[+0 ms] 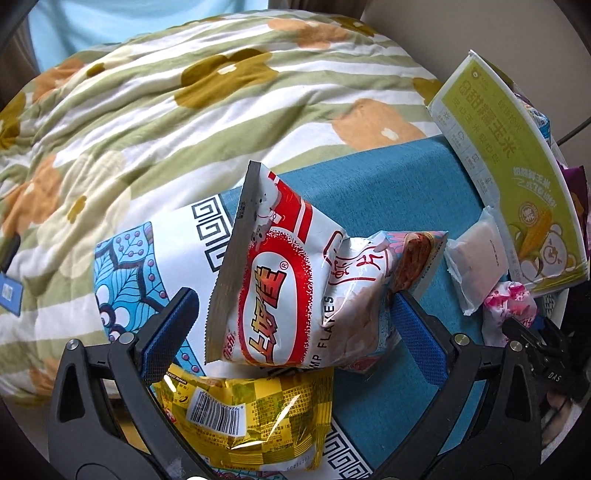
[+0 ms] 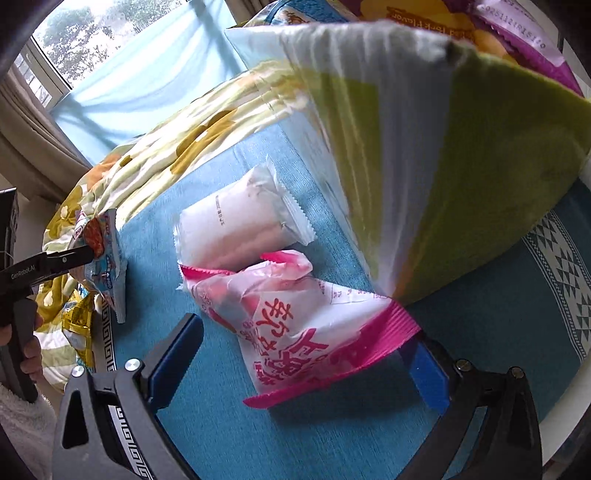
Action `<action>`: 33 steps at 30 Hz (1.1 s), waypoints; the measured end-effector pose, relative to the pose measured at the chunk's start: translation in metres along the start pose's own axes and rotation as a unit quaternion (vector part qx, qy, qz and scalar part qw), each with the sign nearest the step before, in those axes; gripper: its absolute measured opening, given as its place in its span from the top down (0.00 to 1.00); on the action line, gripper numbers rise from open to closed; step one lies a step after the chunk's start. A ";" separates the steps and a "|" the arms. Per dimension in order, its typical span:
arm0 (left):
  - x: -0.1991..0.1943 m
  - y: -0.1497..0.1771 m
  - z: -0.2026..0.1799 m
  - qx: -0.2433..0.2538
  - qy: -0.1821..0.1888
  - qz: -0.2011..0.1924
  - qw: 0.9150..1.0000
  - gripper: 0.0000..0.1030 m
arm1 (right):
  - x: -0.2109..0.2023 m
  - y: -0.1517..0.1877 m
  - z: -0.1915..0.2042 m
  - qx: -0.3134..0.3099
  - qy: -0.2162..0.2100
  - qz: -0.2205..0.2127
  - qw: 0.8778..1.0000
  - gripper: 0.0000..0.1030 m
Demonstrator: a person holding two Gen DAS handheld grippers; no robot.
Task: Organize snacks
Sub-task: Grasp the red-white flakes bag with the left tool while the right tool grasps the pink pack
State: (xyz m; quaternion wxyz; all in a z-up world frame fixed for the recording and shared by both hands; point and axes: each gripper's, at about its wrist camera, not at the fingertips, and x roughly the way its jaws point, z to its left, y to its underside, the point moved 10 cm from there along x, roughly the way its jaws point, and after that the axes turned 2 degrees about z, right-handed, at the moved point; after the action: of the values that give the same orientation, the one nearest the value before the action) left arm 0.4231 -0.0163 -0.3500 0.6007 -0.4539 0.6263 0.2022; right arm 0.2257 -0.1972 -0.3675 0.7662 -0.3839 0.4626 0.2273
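Observation:
A red-and-white shrimp flakes bag (image 1: 280, 288) stands tilted between the wide-apart fingers of my left gripper (image 1: 294, 297). The right pad touches its crumpled side, and a small gap shows at the left pad. Below it lies a yellow snack bag (image 1: 251, 417). In the right wrist view, my right gripper (image 2: 303, 332) is open around a pink-and-white snack bag (image 2: 295, 325) lying on the blue tablecloth (image 2: 258, 424). Its pink end rests against the right finger. Just beyond it lies a white packet (image 2: 236, 229). The left gripper (image 2: 74, 258) and shrimp bag (image 2: 105, 266) show at far left.
A large green corn box (image 1: 509, 173) (image 2: 461, 166) leans at the table's right, with a purple bag (image 2: 517, 33) behind it. A floral quilt (image 1: 184, 110) lies beyond the table's far edge. A person's hand (image 2: 31, 354) holds the left gripper's handle.

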 end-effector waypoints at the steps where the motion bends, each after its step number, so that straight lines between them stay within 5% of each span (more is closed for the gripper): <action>1: 0.001 0.000 0.000 0.001 0.002 0.000 1.000 0.01 | 0.002 -0.001 0.000 0.004 -0.002 -0.002 1.000 0.01; 11: 0.010 0.002 -0.008 0.016 0.022 0.004 1.000 0.02 | 0.004 -0.001 -0.003 0.020 0.011 -0.003 1.000 0.01; 13: 0.009 0.000 -0.011 0.016 0.033 0.000 0.999 0.13 | 0.003 0.000 0.000 0.018 0.016 -0.004 1.000 0.03; 20: 0.003 0.003 -0.016 0.011 0.049 -0.003 0.999 0.24 | 0.002 0.004 0.010 -0.005 0.027 0.001 1.000 0.37; 33: -0.015 0.012 -0.030 0.037 0.042 -0.019 0.998 0.41 | -0.001 0.009 0.011 -0.009 0.018 0.004 1.000 0.62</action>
State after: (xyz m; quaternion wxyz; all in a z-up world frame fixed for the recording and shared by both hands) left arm 0.3937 -0.0295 -0.3334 0.5940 -0.4516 0.6490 0.1485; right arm 0.2254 -0.1828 -0.3671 0.7533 -0.3927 0.4759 0.2277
